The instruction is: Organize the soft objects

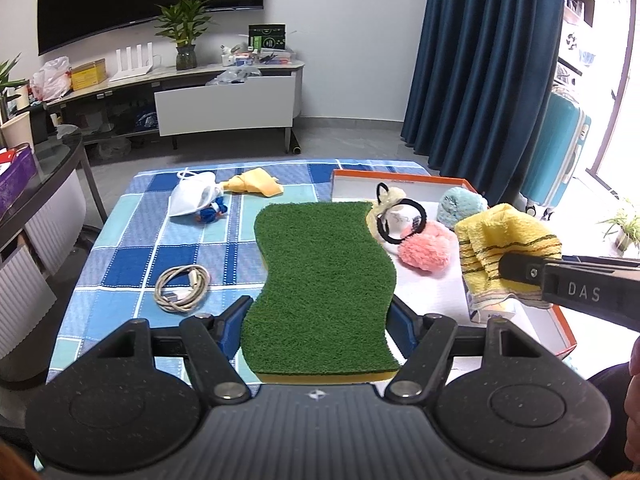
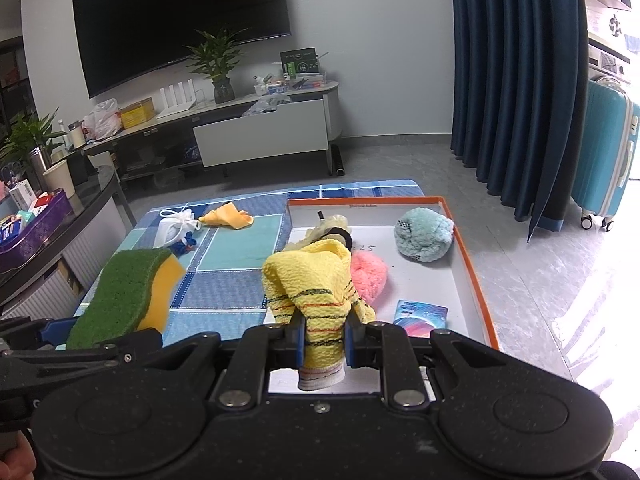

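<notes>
Sorting is running partway: the right gripper (image 2: 323,338) is clamping a yellow sock (image 2: 316,280) over the orange-rimmed box (image 2: 472,264), the left gripper (image 1: 318,320) is gripping a green sponge (image 1: 320,276) beside it, while an orange cloth (image 1: 256,186) is waiting on the table.

The checked tablecloth (image 1: 132,240) is seen from close above by both wrist cameras, angled downward toward the television wall. The orange-rimmed box (image 2: 472,264) is shared by both views, with the green sponge (image 1: 320,280) filling the left camera's foreground.
</notes>
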`<state>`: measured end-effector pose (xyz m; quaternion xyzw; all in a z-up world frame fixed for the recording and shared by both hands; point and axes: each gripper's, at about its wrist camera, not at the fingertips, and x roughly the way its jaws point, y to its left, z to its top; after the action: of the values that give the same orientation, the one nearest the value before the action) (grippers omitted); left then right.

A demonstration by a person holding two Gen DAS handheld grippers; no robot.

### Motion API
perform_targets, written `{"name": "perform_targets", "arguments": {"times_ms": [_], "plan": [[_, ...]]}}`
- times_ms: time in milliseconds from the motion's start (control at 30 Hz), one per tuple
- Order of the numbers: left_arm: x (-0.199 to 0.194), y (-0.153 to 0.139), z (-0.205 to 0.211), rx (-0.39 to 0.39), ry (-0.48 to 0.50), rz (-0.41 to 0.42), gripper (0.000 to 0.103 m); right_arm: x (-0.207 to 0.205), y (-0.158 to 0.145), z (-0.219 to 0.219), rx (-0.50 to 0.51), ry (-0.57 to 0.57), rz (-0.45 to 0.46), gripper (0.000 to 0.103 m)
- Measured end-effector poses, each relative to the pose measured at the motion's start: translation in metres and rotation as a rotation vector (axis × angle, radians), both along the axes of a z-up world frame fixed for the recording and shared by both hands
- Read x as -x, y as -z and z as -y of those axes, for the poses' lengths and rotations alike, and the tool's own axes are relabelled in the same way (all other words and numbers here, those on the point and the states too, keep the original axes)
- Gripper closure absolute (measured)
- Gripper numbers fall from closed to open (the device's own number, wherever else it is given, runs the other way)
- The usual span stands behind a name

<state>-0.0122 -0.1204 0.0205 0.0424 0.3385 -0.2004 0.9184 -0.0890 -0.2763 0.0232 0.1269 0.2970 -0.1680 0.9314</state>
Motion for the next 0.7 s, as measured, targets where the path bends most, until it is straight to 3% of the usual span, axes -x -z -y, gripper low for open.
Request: {"name": "perform_targets", "arguments": {"times_ms": [700], "plan": [[0.002,0.004,0.038,-0.025,0.105,0.008,0.032,0.018,0.002,0.032,-0.019,0.089,0.0,0.081]]}}
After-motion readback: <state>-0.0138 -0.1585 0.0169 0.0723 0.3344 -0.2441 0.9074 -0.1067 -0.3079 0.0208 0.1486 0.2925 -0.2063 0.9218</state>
